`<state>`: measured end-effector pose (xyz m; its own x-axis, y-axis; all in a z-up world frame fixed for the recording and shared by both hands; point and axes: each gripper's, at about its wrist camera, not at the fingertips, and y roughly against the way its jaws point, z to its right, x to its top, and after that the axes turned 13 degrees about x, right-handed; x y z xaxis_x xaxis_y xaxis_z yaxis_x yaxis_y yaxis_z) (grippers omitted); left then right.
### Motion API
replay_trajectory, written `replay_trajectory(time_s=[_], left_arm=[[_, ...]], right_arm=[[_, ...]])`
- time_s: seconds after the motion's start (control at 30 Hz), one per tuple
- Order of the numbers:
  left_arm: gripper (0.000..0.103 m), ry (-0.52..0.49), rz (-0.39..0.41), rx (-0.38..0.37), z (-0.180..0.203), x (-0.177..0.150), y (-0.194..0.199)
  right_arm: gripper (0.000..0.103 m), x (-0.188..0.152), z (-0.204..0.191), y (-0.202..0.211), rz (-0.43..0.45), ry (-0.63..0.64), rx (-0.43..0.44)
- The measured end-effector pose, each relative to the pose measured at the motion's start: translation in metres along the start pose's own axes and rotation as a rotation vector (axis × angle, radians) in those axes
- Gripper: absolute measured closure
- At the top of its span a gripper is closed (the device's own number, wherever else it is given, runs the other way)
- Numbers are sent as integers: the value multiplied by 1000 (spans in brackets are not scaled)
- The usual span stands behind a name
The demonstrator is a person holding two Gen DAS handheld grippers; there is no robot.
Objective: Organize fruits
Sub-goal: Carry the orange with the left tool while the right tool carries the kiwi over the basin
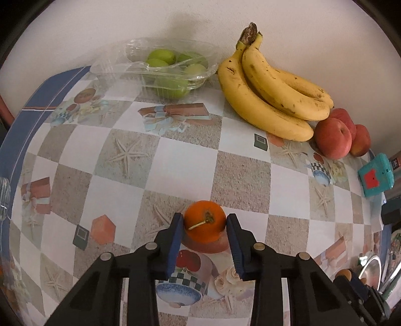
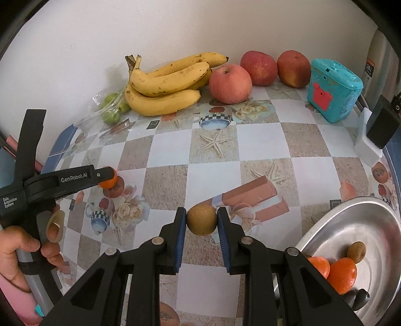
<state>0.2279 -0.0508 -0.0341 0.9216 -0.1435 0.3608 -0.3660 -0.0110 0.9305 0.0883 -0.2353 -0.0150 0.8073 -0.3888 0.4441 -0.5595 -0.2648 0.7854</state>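
With three small fruits already in the steel bowl (image 2: 371,213), my left gripper (image 1: 205,222) clamps an orange (image 1: 205,222) and my right gripper (image 2: 201,220) a brown fruit (image 2: 201,220) near it, both still undelivered.

Both views are evenly and fairly brightly lit by soft indoor light, with warm, saturated colour. In the left wrist view a broad, faint shadow (image 1: 186,23) lies on the wall, and the clear plastic tray (image 1: 153,67) shows pale glints. In the right wrist view the metal bowl (image 2: 351,225) carries dull reflections. Strong fisheye bending curves the worktop (image 2: 263,140) and blackens the corners. Focus is sharp, slightly grainy.
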Motion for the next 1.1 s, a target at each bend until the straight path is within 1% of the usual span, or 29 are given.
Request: replay_trajectory(time_s=[0.1, 0.3, 0.43, 0.6, 0.67, 0.83, 1.1], left_arm=[[66, 20, 8, -6, -4, -5, 6], [66, 64, 41, -7, -10, -20, 33], [66, 90, 54, -6, -9, -35, 58], [66, 112, 70, -36, -6, -63, 84], [66, 114, 76, -45, -3, -74, 94], [66, 102, 122, -54, 2, -101, 119], [66, 99, 149, -80, 7, -134, 137]], right_arm=[[77, -1, 0, 1, -1, -1, -1], [77, -7, -1, 8, -1, -5, -10], [77, -18, -3, 17, -6, -16, -3], [77, -30, -8, 38, 12, -15, -5], [77, -35, -10, 49, 28, -13, -8], [77, -54, -13, 65, 43, -10, -2], [77, -79, -13, 85, 51, -11, -3]])
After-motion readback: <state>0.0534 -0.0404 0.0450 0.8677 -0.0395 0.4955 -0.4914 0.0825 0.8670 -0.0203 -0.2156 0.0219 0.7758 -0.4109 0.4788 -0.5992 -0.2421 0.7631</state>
